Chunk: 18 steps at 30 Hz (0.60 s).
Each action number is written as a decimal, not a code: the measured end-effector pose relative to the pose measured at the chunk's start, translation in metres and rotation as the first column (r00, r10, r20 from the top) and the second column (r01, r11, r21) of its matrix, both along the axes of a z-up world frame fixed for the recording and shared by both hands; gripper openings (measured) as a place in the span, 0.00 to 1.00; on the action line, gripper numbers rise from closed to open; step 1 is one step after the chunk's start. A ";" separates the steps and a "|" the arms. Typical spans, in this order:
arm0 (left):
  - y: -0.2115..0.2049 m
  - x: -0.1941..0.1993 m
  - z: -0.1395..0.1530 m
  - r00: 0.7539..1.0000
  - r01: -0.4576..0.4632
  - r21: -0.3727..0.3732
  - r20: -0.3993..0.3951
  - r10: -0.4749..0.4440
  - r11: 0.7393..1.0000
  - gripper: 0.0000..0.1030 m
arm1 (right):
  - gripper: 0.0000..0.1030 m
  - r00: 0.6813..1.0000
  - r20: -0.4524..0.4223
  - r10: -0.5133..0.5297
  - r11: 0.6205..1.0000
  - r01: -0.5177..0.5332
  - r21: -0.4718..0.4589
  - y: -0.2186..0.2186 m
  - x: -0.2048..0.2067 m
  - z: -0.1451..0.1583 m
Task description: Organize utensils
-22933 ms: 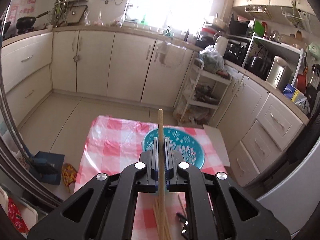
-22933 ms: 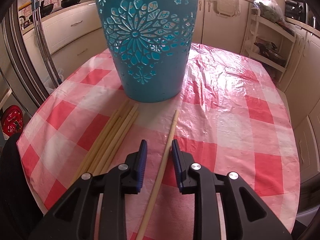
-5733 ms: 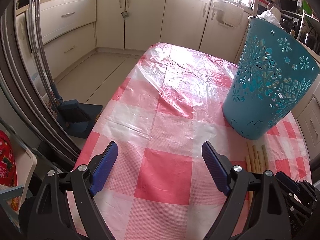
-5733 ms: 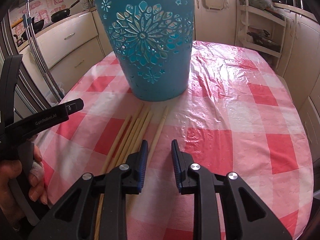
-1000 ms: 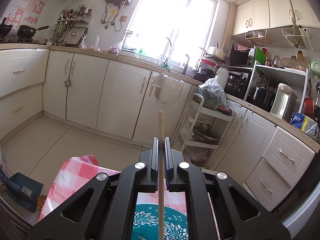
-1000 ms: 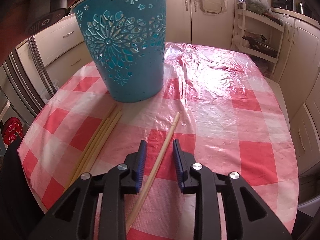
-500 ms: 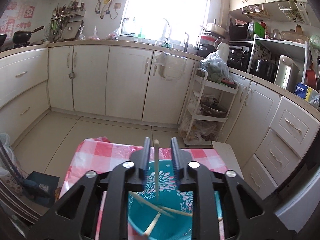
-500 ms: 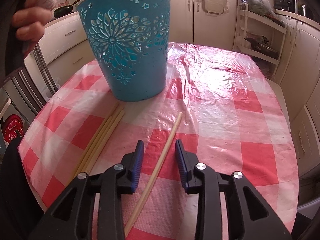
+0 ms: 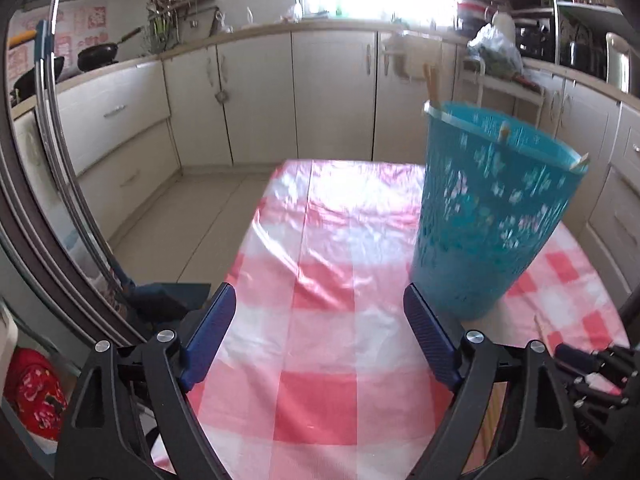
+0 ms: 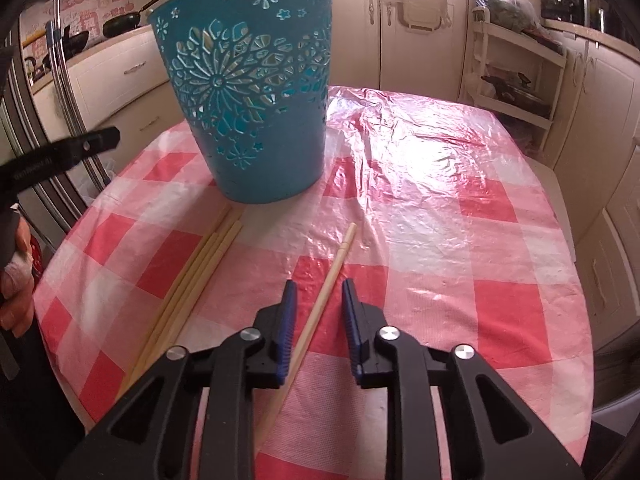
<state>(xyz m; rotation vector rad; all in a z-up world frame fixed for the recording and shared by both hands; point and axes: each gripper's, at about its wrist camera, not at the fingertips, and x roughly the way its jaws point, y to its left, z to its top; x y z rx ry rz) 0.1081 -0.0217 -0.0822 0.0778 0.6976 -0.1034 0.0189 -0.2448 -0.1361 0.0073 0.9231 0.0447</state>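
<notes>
Chopsticks are what this job is about. One chopstick (image 10: pixel 326 294) lies on the counter (image 10: pixel 440 200), which has a red and white checked cloth. It lies between the two blue pads of the right hand-held gripper (image 10: pixel 318 300). The jaws are closing in on it, but the pads do not touch it yet. A bunch of more chopsticks (image 10: pixel 192 276) lies just to the left, with the far ends near the foot of the blue basket (image 10: pixel 256 92). The basket stands on the cloth and has flower-shaped holes cut in it. Chopstick tips (image 9: pixel 432 80) stick up over its rim. The left hand-held gripper (image 9: pixel 318 336) is beside the basket. Its jaws are opening wide and nothing is between them.
</notes>
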 end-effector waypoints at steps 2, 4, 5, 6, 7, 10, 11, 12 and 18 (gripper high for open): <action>-0.002 0.004 -0.014 1.000 0.008 0.012 -0.030 -0.008 1.000 0.80 | 0.09 1.000 -0.018 -0.001 1.000 0.001 0.000 -0.004 -0.001 0.002; -0.003 0.007 -0.023 0.998 0.021 0.001 -0.051 -0.021 1.000 0.82 | 0.09 1.000 -0.030 -0.009 1.000 0.009 -0.004 -0.008 -0.002 0.002; -0.004 0.009 -0.025 0.998 0.022 -0.003 -0.059 -0.022 1.000 0.82 | 0.09 0.999 -0.036 -0.009 1.000 0.009 -0.005 -0.009 -0.002 0.003; -0.007 0.010 -0.027 0.997 0.022 -0.005 -0.067 -0.023 1.000 0.82 | 0.09 0.999 -0.041 -0.011 1.000 0.010 -0.008 -0.008 0.000 0.002; -0.007 0.011 -0.028 0.997 0.025 -0.007 -0.073 -0.025 1.000 0.82 | 0.10 0.999 -0.045 -0.012 1.000 0.012 -0.014 -0.007 0.001 0.002; -0.006 0.011 -0.029 0.997 0.019 -0.024 -0.069 -0.021 1.000 0.85 | 0.10 0.999 -0.041 -0.002 0.999 0.000 -0.038 -0.001 0.002 0.002; -0.006 0.012 -0.029 0.997 0.018 -0.031 -0.072 -0.021 0.999 0.85 | 0.10 0.999 -0.045 0.005 1.000 -0.006 -0.030 0.000 0.003 0.002; -0.006 0.012 -0.030 0.997 0.018 -0.034 -0.076 -0.020 0.999 0.85 | 0.09 0.999 -0.050 0.010 1.000 -0.011 -0.014 -0.001 0.003 0.003; -0.008 0.011 -0.033 0.996 0.023 -0.023 -0.084 -0.025 0.999 0.85 | 0.11 0.998 -0.052 0.040 0.999 -0.039 0.031 -0.002 0.003 0.005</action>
